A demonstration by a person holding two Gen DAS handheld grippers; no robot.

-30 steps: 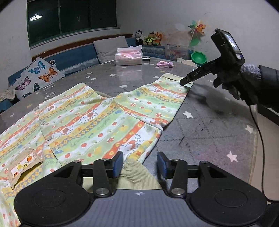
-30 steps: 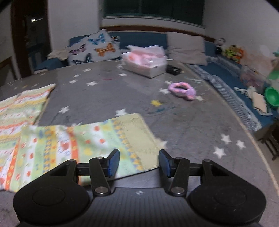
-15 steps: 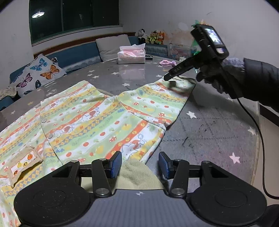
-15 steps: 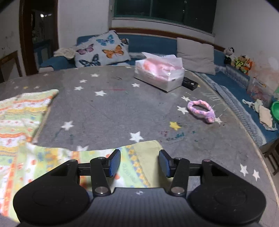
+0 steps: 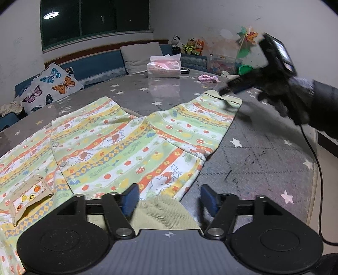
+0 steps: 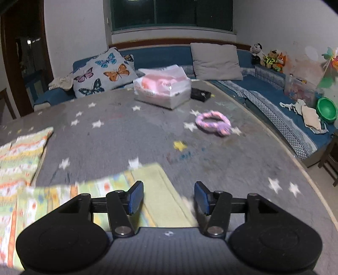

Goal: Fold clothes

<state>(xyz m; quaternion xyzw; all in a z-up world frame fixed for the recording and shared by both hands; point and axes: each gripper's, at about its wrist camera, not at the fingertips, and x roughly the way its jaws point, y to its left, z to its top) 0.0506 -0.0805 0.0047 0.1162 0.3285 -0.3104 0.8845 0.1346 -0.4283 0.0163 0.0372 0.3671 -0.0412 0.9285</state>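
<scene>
Blue sofa (image 6: 264,88), dark window (image 6: 173,12), perhaps night

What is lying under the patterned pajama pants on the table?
The pajama pants lie flat on a grey tablecloth with white stars, which shows all around them. Whether anything smaller sits beneath the fabric cannot be seen, because the pants cover that area.

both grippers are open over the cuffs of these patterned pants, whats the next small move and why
Probably lower each hand-held gripper and close it on its cuff. The left hand-held gripper is open with the pale green cuff lying between its fingers; the right hand-held gripper is open over the other leg's cuff. The patterned pants lie flat on the table, nothing gripped yet.
</scene>
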